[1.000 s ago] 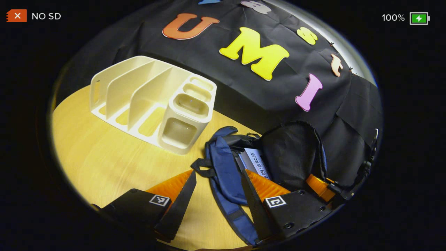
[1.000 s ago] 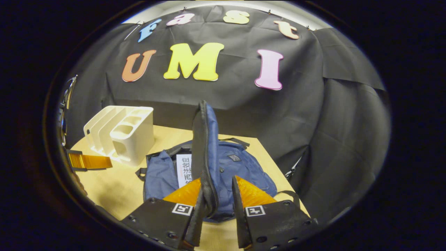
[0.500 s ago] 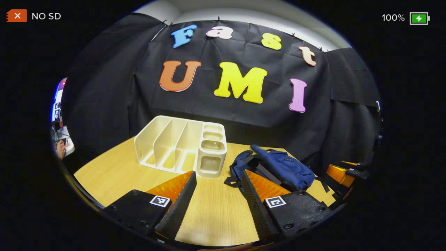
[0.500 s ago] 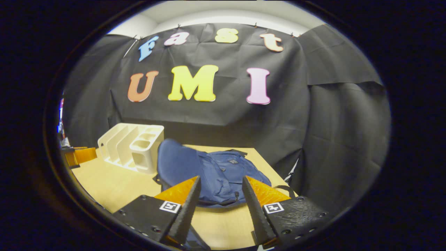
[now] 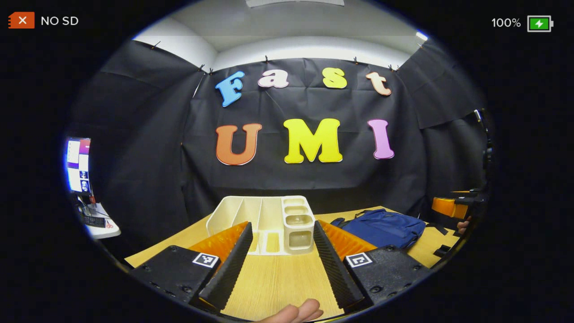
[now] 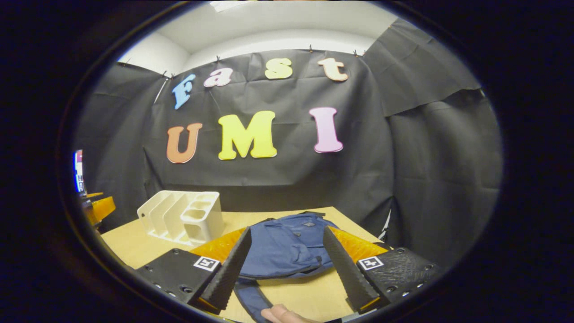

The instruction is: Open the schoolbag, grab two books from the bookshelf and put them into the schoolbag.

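The blue schoolbag [image 6: 287,246] lies flat on the wooden table [image 6: 134,242] with its flap down over the opening. My right gripper [image 6: 284,264] hovers open just in front of it, nothing between its fingers. In the left gripper view the schoolbag [image 5: 385,226] rests to the right of the white bookshelf [image 5: 269,220], whose slots stand empty. My left gripper [image 5: 280,264] is open above the table [image 5: 278,287], facing the bookshelf from a short way back. The bookshelf [image 6: 184,217] sits left of the bag in the right gripper view.
A bag strap [image 6: 251,300] trails toward the table's near edge. A person's fingertips [image 5: 300,312] show at the bottom of the left gripper view. A monitor [image 5: 76,163] and a side desk [image 5: 98,226] stand far left. Black cloth walls close the back and right.
My right gripper let go of the raised bag flap, which dropped shut over the book inside. Both grippers pulled back from the bag and levelled out, staying open.
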A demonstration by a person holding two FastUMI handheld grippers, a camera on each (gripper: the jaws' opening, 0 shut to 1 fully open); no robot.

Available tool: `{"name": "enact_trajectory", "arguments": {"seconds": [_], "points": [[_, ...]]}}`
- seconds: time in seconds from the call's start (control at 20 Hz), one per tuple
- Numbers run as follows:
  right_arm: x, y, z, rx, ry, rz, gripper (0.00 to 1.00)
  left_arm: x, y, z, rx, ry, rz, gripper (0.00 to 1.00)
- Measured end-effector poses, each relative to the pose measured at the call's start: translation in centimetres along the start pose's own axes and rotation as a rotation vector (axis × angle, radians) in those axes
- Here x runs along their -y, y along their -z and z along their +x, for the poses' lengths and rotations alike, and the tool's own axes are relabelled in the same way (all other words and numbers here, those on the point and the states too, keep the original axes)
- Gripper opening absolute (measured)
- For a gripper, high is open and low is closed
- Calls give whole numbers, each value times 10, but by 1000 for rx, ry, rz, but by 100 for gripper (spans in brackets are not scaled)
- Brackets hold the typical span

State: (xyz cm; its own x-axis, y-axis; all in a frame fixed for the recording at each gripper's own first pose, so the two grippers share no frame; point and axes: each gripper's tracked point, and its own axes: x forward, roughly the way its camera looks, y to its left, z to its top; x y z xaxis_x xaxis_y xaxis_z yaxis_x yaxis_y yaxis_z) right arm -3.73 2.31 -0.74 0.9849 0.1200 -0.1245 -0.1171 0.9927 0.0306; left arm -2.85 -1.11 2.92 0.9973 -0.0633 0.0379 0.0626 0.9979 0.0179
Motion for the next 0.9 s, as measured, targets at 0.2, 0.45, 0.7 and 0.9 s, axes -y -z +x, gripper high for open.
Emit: {"name": "enact_trajectory", "arguments": {"seconds": [0.2,0.45,0.7,0.9], "points": [[-6,12,-4,22,-9,-37,96,0,20,7,-62,-36,17,88],[18,12,-1,27,36,-64,95,9,23,3,-27,-27,-15,89],[33,12,-2,16,55,-12,98,17,26,3,-12,-13,-48,89],[31,8,-5,35,54,-24,95,23,23,-1,5,4,-48,89]]}}
